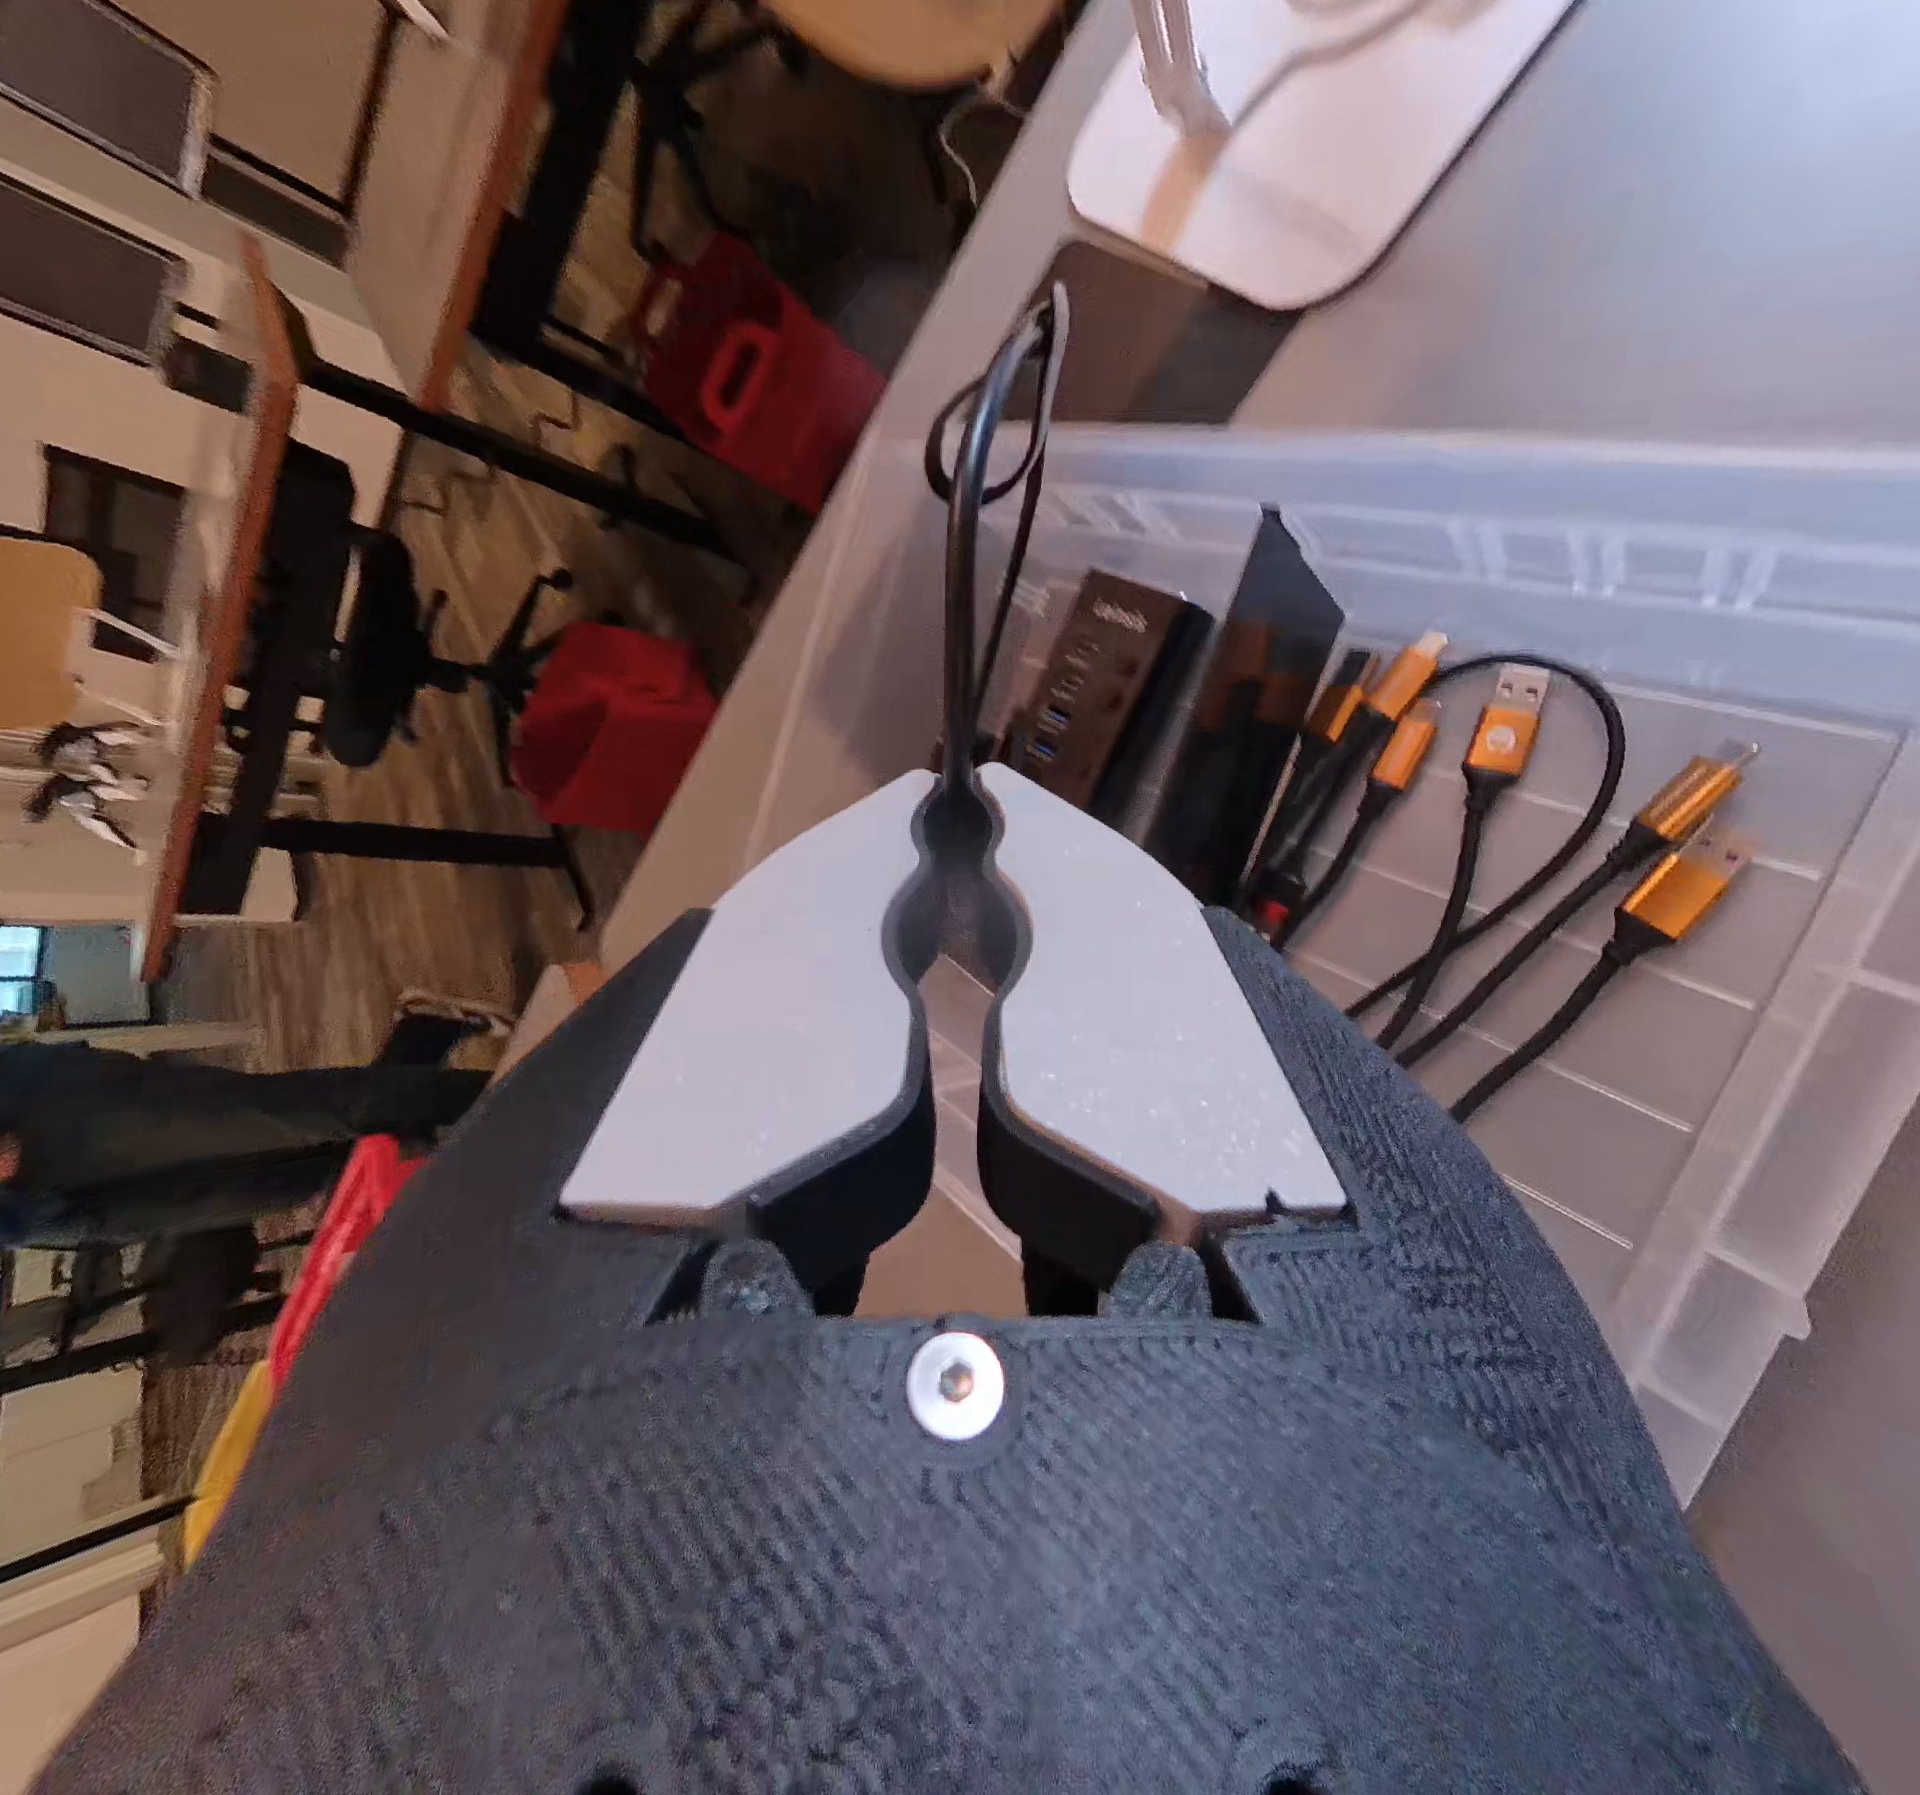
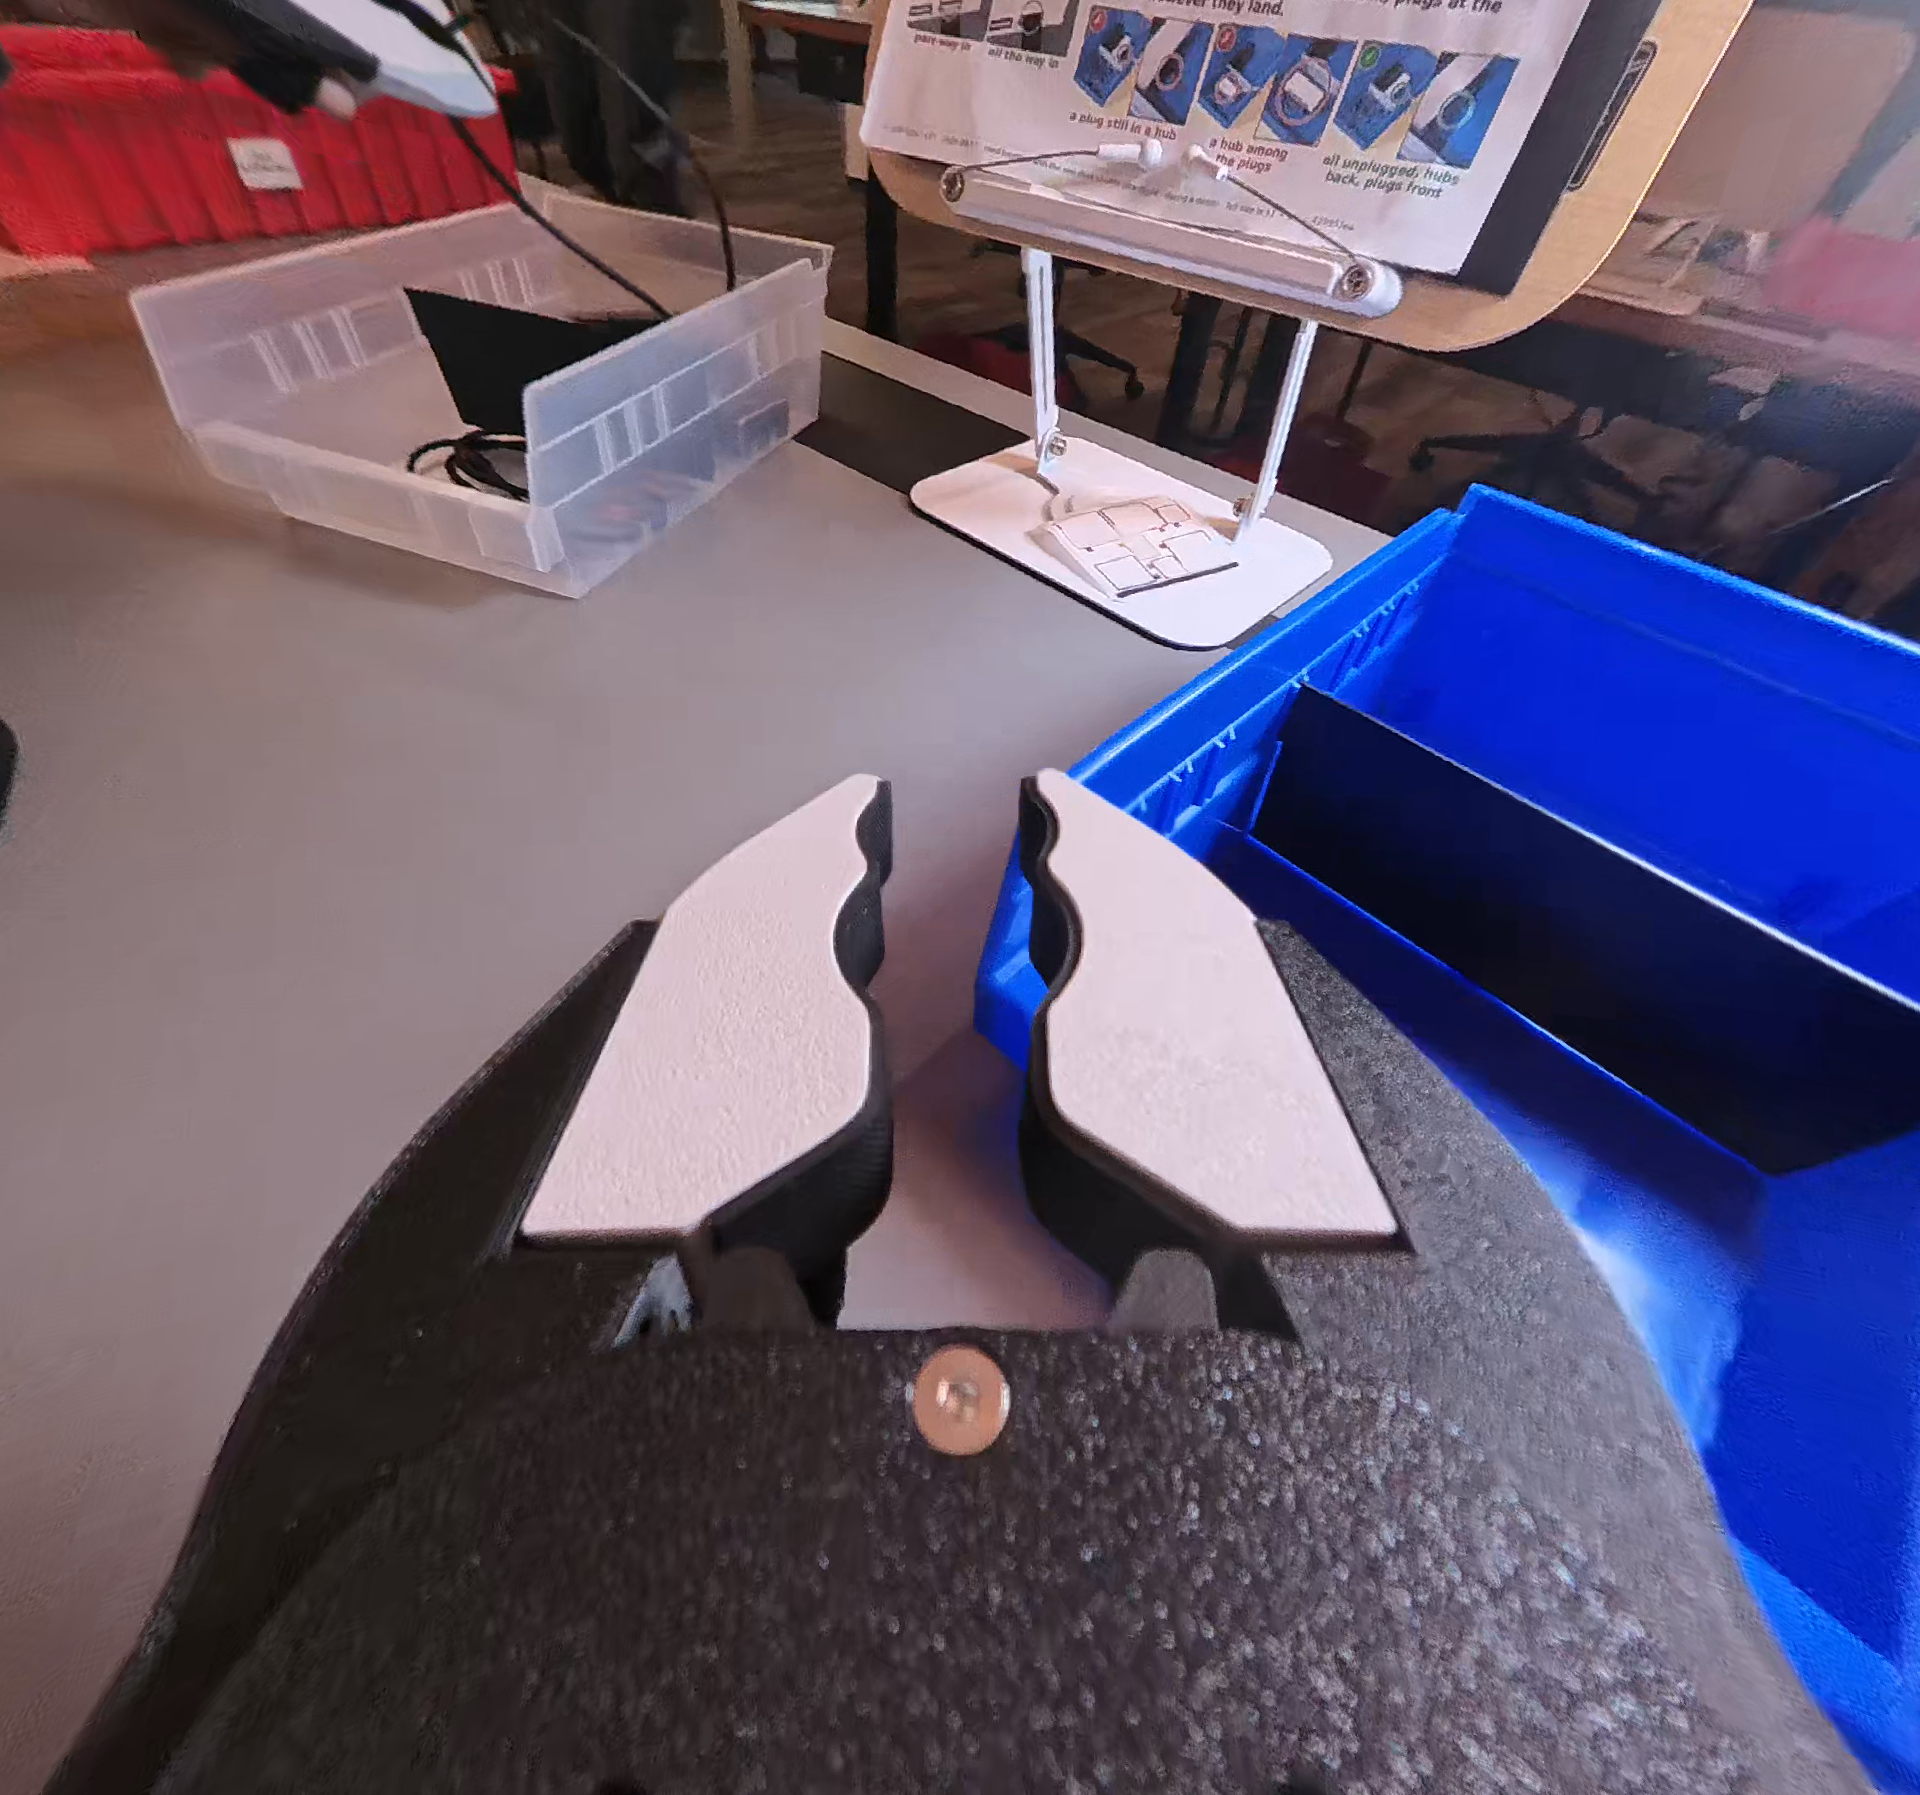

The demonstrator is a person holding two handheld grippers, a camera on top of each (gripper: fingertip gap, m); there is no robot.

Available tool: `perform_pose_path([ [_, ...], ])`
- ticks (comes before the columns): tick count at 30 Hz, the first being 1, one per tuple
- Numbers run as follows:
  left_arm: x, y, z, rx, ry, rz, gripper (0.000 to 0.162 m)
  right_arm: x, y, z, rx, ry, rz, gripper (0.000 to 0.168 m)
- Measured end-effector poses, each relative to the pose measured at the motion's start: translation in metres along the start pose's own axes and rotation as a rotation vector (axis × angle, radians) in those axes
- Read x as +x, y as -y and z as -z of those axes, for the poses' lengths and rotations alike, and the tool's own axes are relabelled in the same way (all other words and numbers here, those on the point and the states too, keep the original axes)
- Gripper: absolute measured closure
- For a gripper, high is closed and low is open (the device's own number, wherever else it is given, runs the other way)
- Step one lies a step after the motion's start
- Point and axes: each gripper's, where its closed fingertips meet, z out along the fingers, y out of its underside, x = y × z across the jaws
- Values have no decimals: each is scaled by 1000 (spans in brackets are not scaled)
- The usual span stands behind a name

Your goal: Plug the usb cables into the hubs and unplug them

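Rough black printed plastic of the left gripper fills the near part of the left wrist view, its smooth pale grey jaws pressed together on a thin black cable that rises beyond the tips and loops back down. To the right of those jaws lies a clear plastic bin with ribbed walls, and only this view shows what it holds: a glossy black hub with a row of ports standing just past the tips, a black divider beside it, and braided black usb cables with orange metal plugs spread flat on the bin floor farther right. The right wrist view shows the right gripper with its jaws apart and nothing between them, hovering over the bare grey counter. Touching the right jaw's outer side is a blue bin of hard plastic with a dark divider, which the left wrist view does not show. Far ahead and left of the jaws the clear bin appears again, its contents mostly hidden by the cloudy wall. Straight ahead stands a white stand carrying a printed sheet.
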Motion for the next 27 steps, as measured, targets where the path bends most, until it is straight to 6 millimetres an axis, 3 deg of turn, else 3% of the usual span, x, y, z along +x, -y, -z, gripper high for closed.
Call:
perform_pose_path([
  [7, -48, 79, 75, 156, 146, -39, 159, -30, 0, -12, -14, 83, 62, 144],
  [16, -63, 161, 159, 403, 247, -1, 159, -70, 16, -30, -3, 187, 172, 144],
  [22, -54, 216, 223, 550, 240, -38, 159, -94, 57, -35, 96, 228, 193, 142],
  [27, -14, 257, 254, 650, 115, -68, 160, -112, 77, -35, 163, 238, 175, 118],
])
